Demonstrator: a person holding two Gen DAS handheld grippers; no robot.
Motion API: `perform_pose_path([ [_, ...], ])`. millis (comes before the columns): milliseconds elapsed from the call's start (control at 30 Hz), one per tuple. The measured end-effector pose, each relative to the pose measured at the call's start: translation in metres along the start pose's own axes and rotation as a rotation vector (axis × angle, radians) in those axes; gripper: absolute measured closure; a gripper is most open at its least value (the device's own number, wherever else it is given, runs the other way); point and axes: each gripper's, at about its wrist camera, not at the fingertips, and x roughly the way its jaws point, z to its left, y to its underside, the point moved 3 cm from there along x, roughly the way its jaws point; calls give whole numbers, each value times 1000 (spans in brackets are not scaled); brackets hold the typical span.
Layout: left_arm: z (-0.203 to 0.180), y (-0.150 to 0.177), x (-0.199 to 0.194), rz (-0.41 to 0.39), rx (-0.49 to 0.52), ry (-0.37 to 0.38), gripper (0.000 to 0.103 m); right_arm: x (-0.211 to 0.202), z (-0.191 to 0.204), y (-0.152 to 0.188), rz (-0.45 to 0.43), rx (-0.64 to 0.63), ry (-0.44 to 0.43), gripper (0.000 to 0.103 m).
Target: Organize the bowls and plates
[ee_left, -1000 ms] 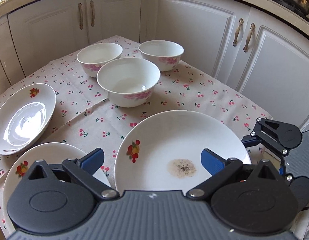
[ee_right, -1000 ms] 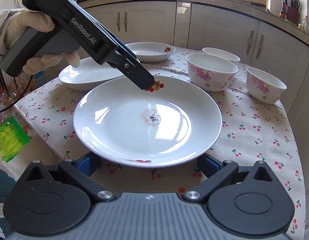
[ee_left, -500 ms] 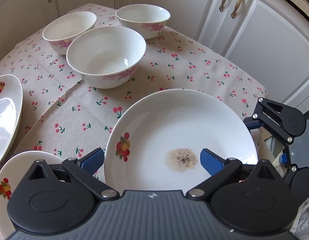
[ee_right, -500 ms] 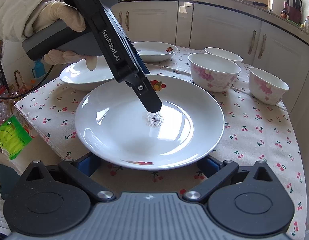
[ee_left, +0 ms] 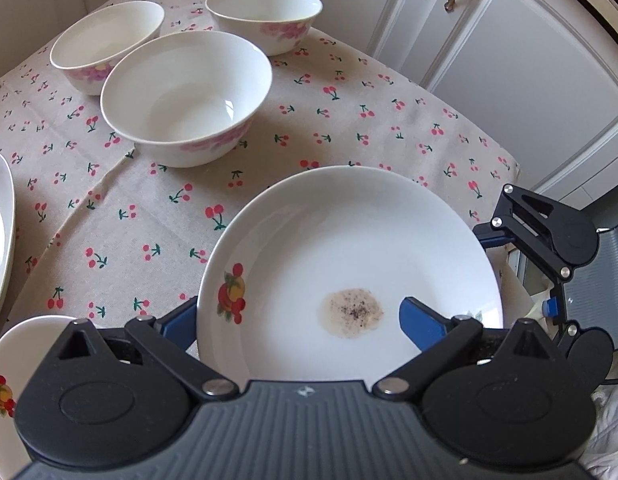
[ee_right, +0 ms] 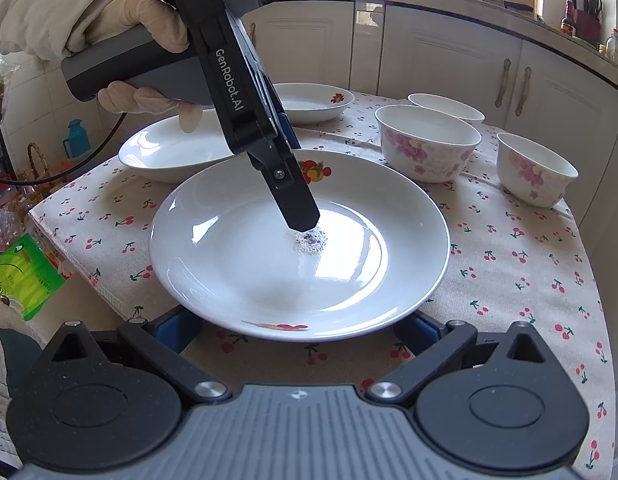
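Observation:
A white plate point(ee_left: 349, 248) with a fruit print and a speckled residue patch point(ee_left: 351, 312) lies on the cherry-print tablecloth; it also shows in the right wrist view point(ee_right: 237, 264). My left gripper point(ee_left: 297, 318) is open, one finger over the plate's inside, the other outside its near rim. In the right wrist view one left fingertip point(ee_right: 303, 216) hovers just above the residue. My right gripper point(ee_right: 297, 330) is open at the plate's near edge, its fingers low on either side of the rim. Three white bowls with pink flowers point(ee_left: 185, 96) point(ee_left: 105, 44) point(ee_left: 265, 12) stand beyond.
Two more plates lie to the left point(ee_right: 169, 152) point(ee_right: 313, 98); their edges also show in the left wrist view point(ee_left: 1, 220) point(ee_left: 13, 360). The table's edge point(ee_left: 505, 156) drops off towards white cabinets point(ee_left: 529, 60). A green packet point(ee_right: 21, 280) lies below the table.
My left gripper has moved forward and down over the plate, its fingertip now near the residue. The right gripper has stayed at the plate's near edge.

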Motion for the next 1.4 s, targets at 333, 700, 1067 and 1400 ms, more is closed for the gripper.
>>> perform_pose_path([
  [333, 2, -1, 3, 30, -1, 18, 3, -1, 0, -1, 9, -2, 1, 0],
  [700, 3, -2, 2, 30, -15, 31, 3, -1, -1, -3, 21, 1, 6, 0],
  [1067, 2, -5, -12, -14, -26, 24, 3, -6, -5, -13, 21, -7, 3, 0],
  [1400, 16, 1, -44, -82, -65, 4, 3, -6, -1, -39, 0, -46, -18, 0],
])
